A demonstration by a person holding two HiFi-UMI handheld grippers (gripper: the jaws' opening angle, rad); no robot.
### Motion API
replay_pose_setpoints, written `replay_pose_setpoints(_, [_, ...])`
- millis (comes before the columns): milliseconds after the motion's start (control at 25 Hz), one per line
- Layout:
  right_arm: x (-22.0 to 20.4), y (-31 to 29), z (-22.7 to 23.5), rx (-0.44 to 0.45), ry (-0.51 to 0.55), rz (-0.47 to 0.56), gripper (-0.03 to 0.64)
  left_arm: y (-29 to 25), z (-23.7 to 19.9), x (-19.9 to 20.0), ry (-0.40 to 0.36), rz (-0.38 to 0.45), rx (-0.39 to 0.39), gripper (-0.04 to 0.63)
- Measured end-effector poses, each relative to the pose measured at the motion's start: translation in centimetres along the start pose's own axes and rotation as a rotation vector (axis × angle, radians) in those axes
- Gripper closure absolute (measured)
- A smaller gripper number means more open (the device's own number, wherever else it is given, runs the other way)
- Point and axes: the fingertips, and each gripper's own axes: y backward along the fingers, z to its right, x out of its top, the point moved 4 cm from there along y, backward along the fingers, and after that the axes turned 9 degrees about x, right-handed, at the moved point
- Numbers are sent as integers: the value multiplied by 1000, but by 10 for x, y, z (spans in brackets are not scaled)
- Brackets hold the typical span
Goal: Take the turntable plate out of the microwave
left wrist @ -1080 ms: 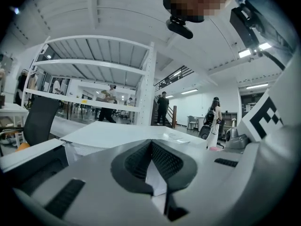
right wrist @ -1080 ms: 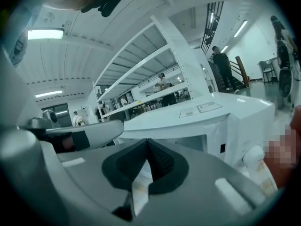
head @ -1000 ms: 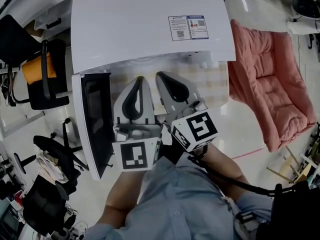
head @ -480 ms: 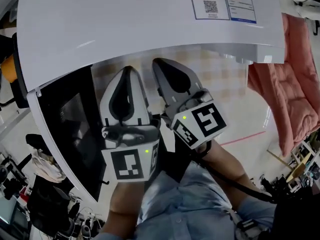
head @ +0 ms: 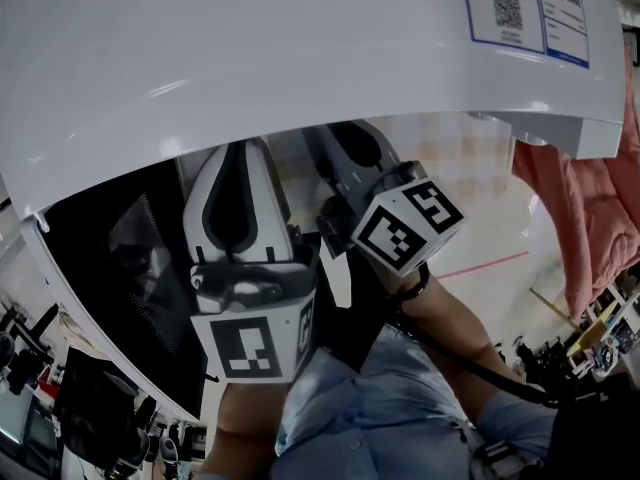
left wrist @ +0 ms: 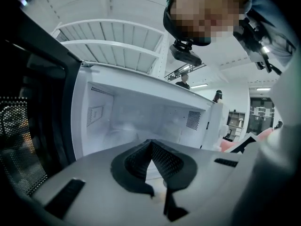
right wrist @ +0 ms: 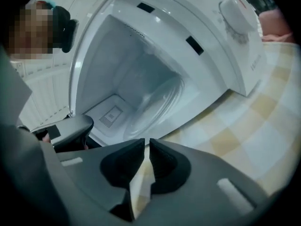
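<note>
Microwave (head: 250,58): we saw its white top fill the head view from 9 to 3 o'clock, with both grippers reaching in under its front edge.
Table (right wrist: 263,126): a checked cloth covered it, and the oven stood on it.
Door (head: 120,268): it was swung fully open, at 9 o'clock from the grippers in the head view.
Cavity (left wrist: 141,121): it was white, lit and unobstructed, straight ahead at 12 o'clock in the left gripper view.
Turntable plate (right wrist: 157,102): the clear glass disc lay on the cavity floor, at 12 o'clock beyond the right jaws, with neither gripper touching it.
Left gripper (left wrist: 150,144): its jaws were closed tip to tip with nothing between them, and it was aimed into the cavity mouth.
Right gripper (right wrist: 146,142): its jaws had just been opening and stood a narrow slit apart. They held nothing; only the checked cloth showed through the gap. The gripper sat rolled over, just outside the cavity's front edge.
Dial (right wrist: 237,13): we saw it on the control panel, at 1 o'clock in the right gripper view.
Plate removal: we judged the door step done and the approach under way. Left to do were reaching in, taking the rim, lifting the plate off its seat and bringing it out.
</note>
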Motion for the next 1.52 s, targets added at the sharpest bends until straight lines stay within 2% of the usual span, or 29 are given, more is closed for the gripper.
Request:
replay_pose_setpoints(280, [0,-11,2,53,-179,56,511,3,-13,1,21,-11,14,588])
replay_pose_setpoints(440, [-2,-18,4,89,-306,102,495,7,-15,1,46,-23,3,588])
replay_pose_setpoints(560, [3,-22,1,142,-363,156,487,10,-16,3,56,-25,0,588])
replay_pose_setpoints(720, [9,-28,1,160,-374,189,484,13,-20,4,65,-28,5,588])
replay_pose_setpoints(800, [8,-28,4,146,-385,195,519,13,-21,4,70,-30,5,588])
replay_pose_setpoints(920, [8,-26,3,148,-381,209,533,14,-21,4,73,-28,0,588])
replay_pose_setpoints(960, [9,-26,2,154,-378,212,563,15,-21,4,73,-29,-1,588])
replay_pose_setpoints(1520, [-14,-4,-9,149,-389,225,566,22,-24,6,58,-22,-9,588])
